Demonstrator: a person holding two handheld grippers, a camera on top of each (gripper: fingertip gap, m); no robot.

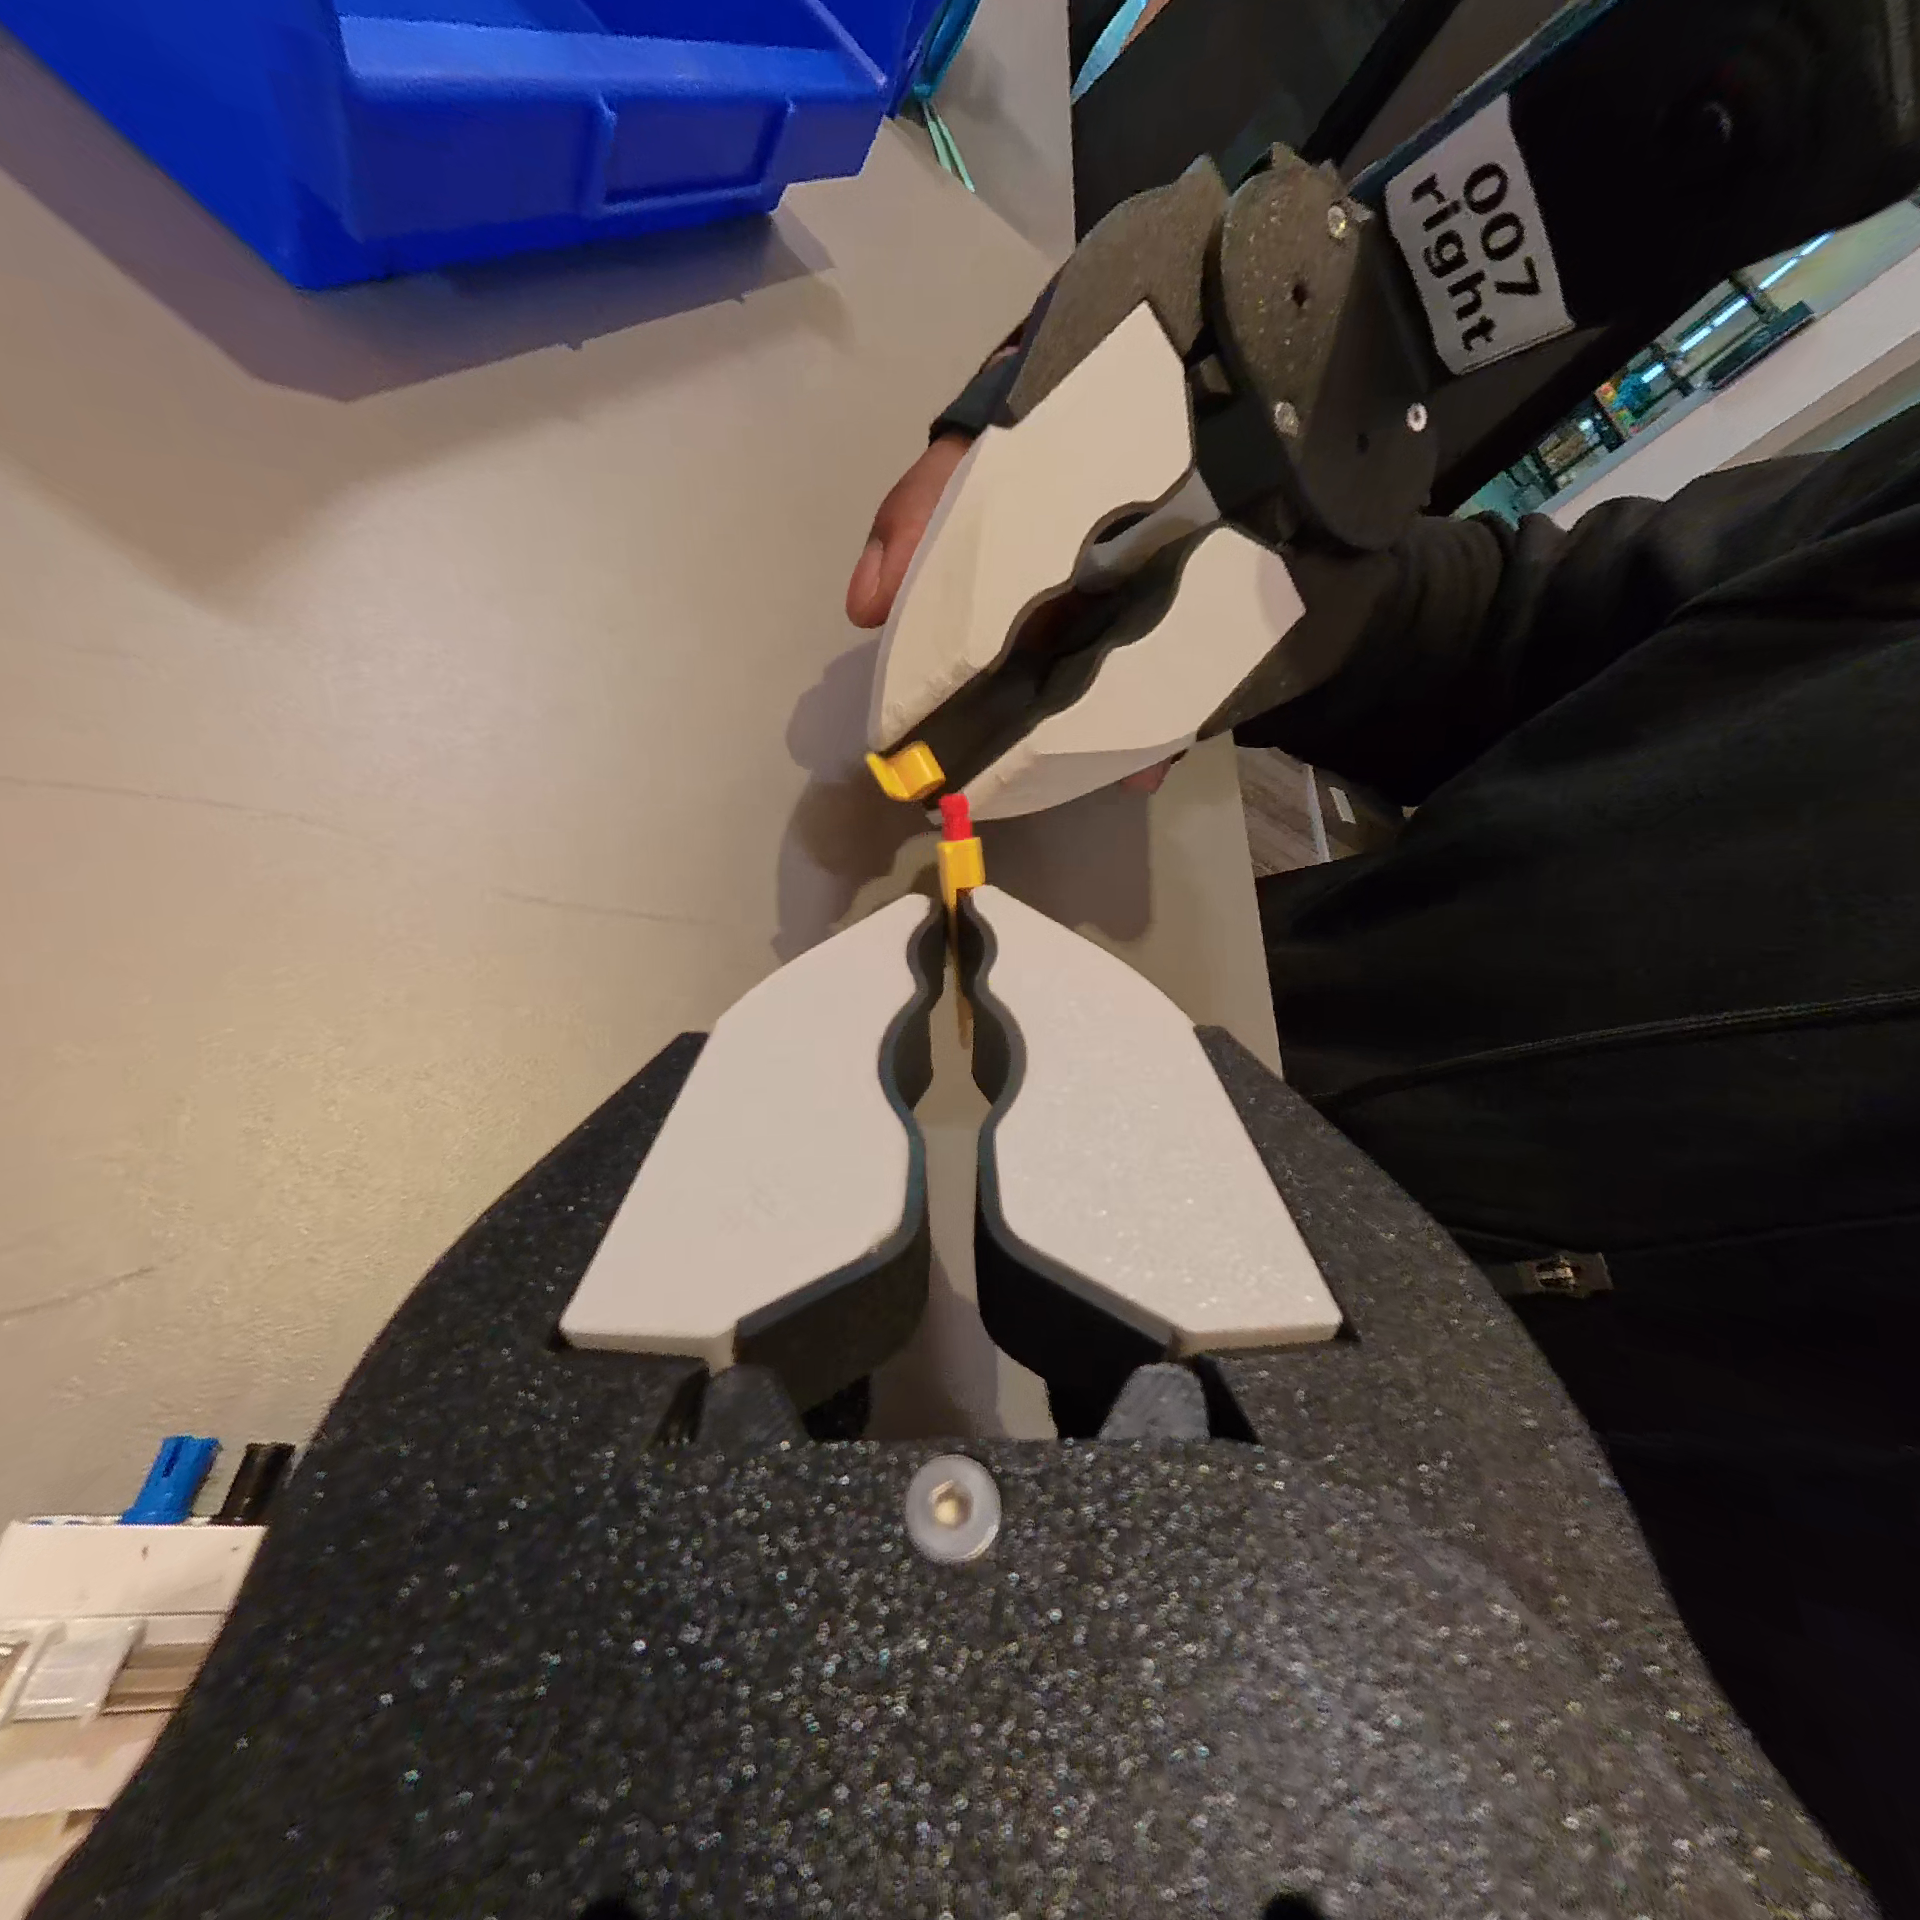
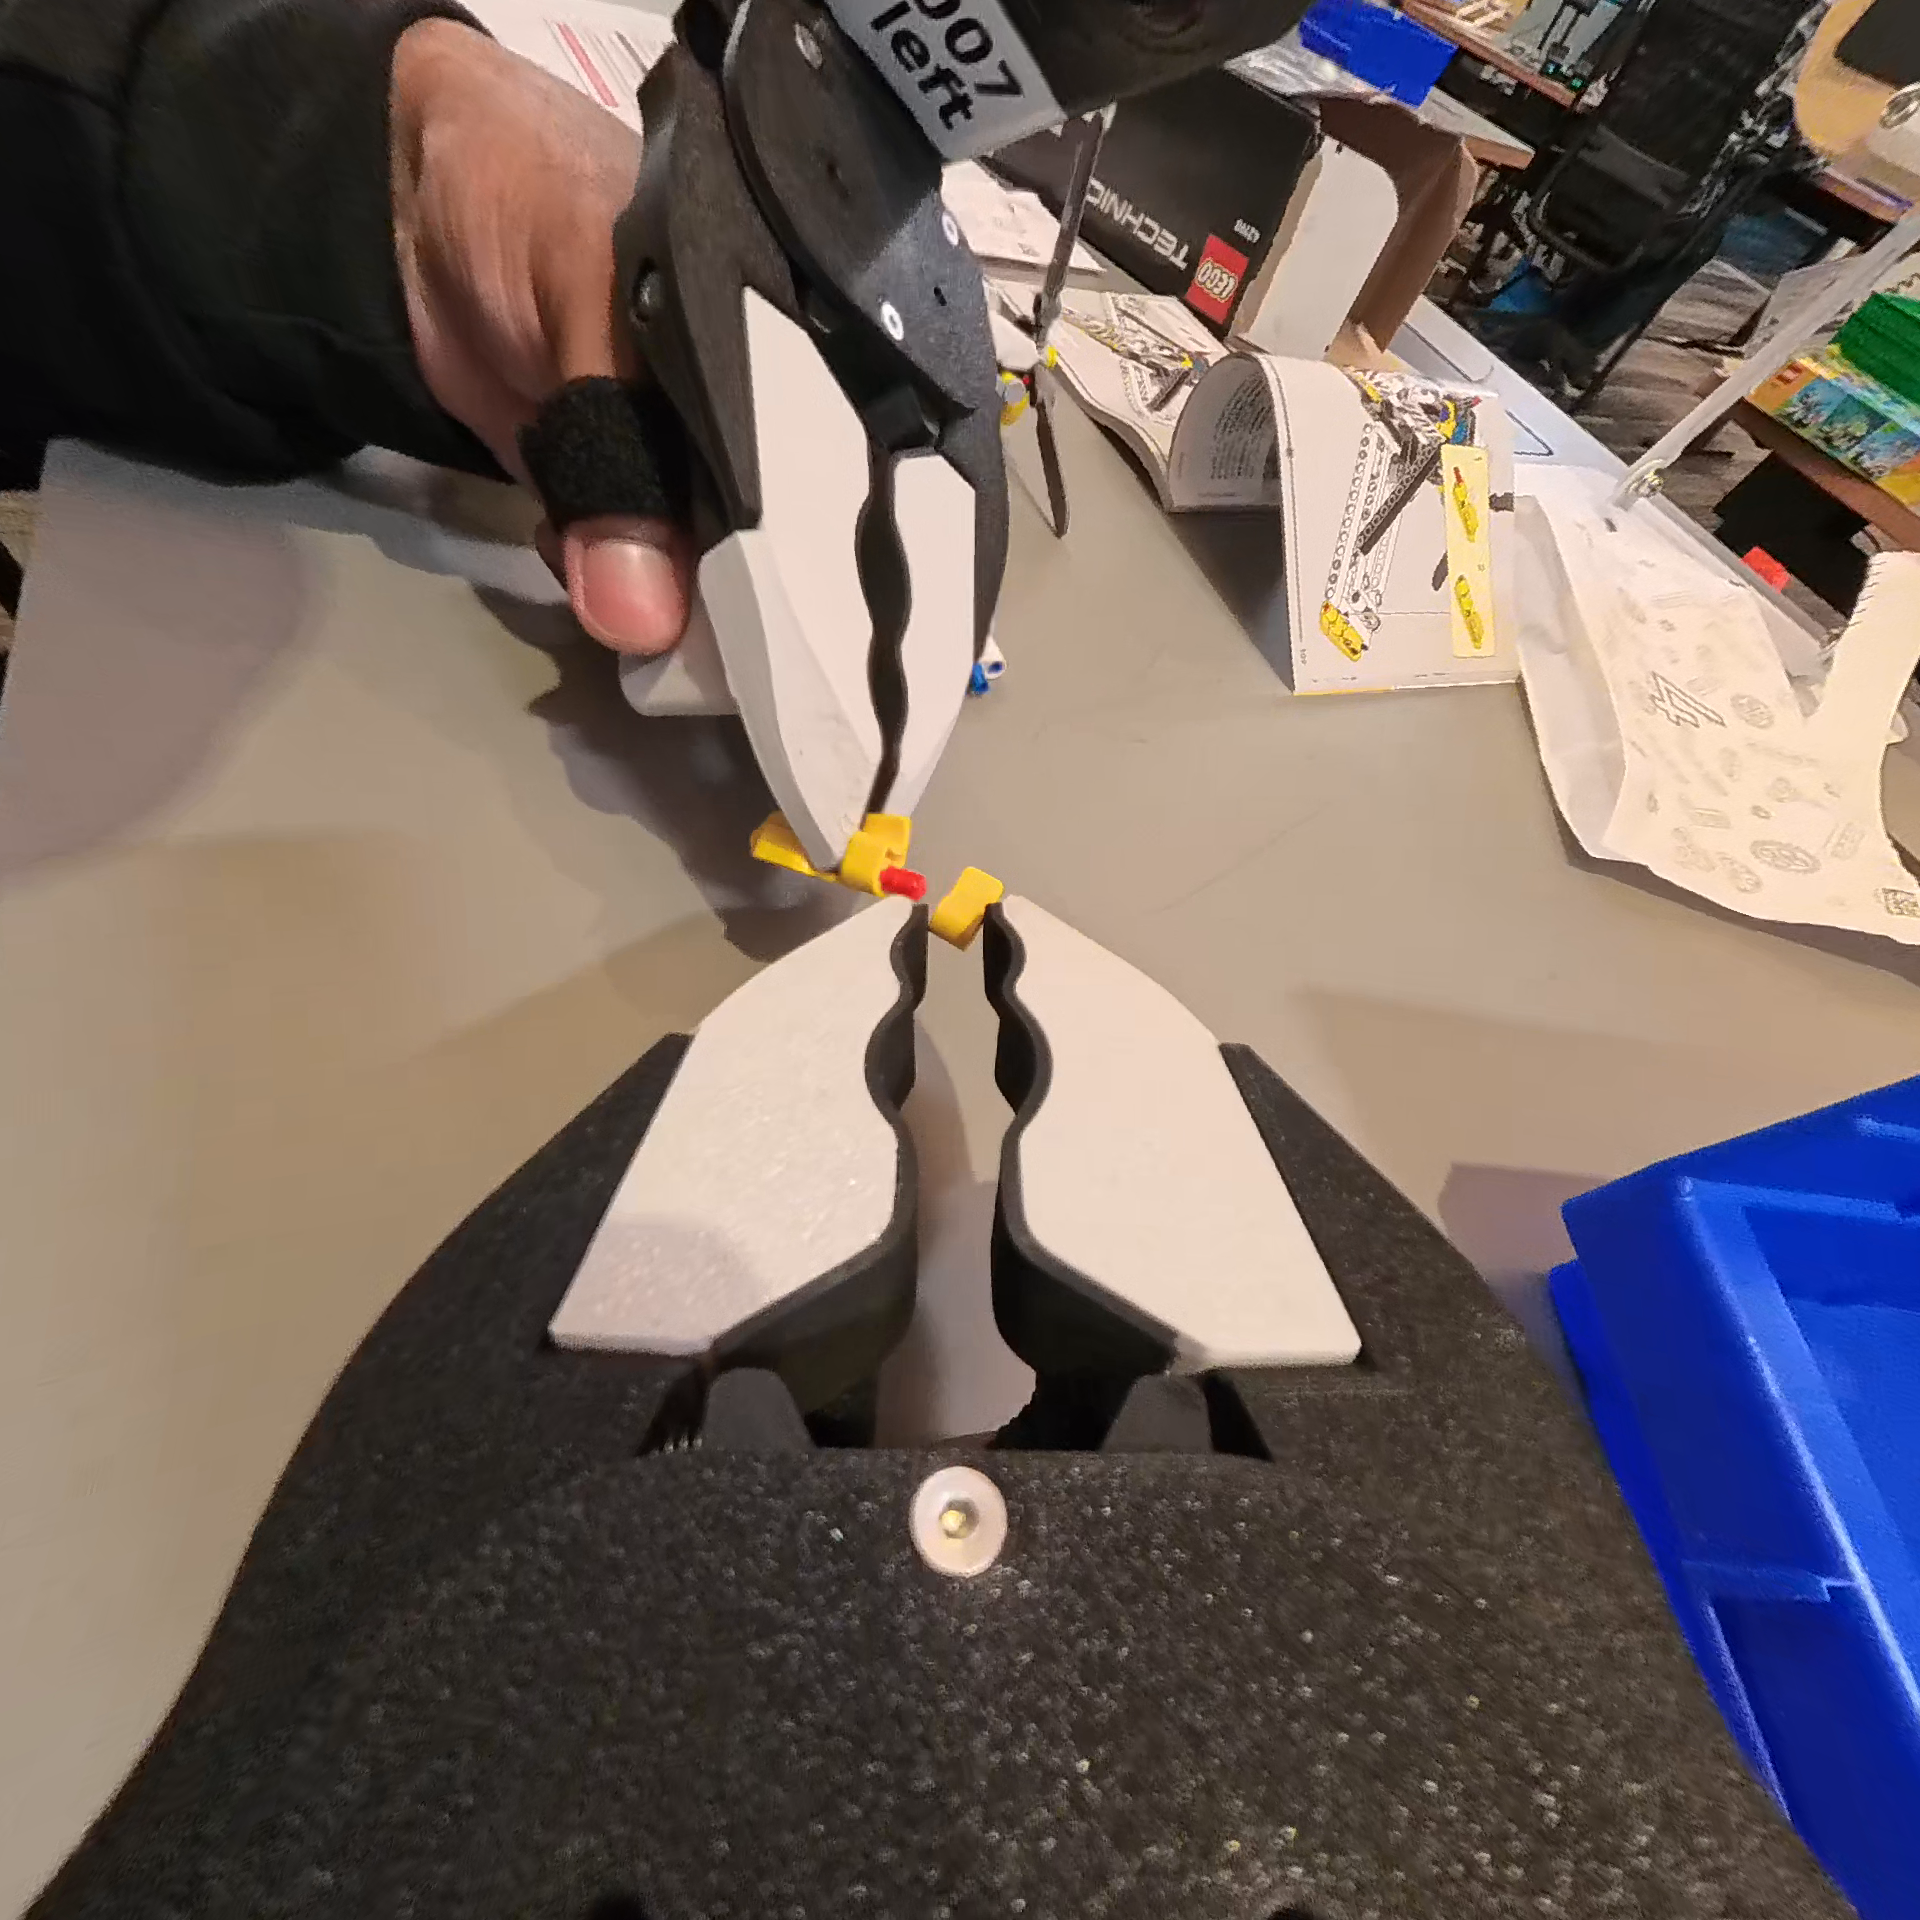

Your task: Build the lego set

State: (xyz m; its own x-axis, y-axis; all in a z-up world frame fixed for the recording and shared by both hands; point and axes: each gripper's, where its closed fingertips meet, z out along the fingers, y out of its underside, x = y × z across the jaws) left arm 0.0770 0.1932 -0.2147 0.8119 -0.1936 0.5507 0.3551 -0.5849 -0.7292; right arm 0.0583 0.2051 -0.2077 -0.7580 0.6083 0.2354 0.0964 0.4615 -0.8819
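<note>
My left gripper is shut on a thin yellow toy piece with a red pin sticking out of its far end. It also shows in the right wrist view, held above the grey table, the red pin pointing at my right gripper. My right gripper is shut on a small yellow connector piece at its fingertips. In the left wrist view that gripper holds the yellow connector just beyond the red pin, a small gap between them.
A blue bin stands on the table and shows at the lower right of the right wrist view. An open instruction booklet, paper sheets and a dark box lie at the back. A person's hand holds the left gripper. The grippers are tip to tip, or close to it.
</note>
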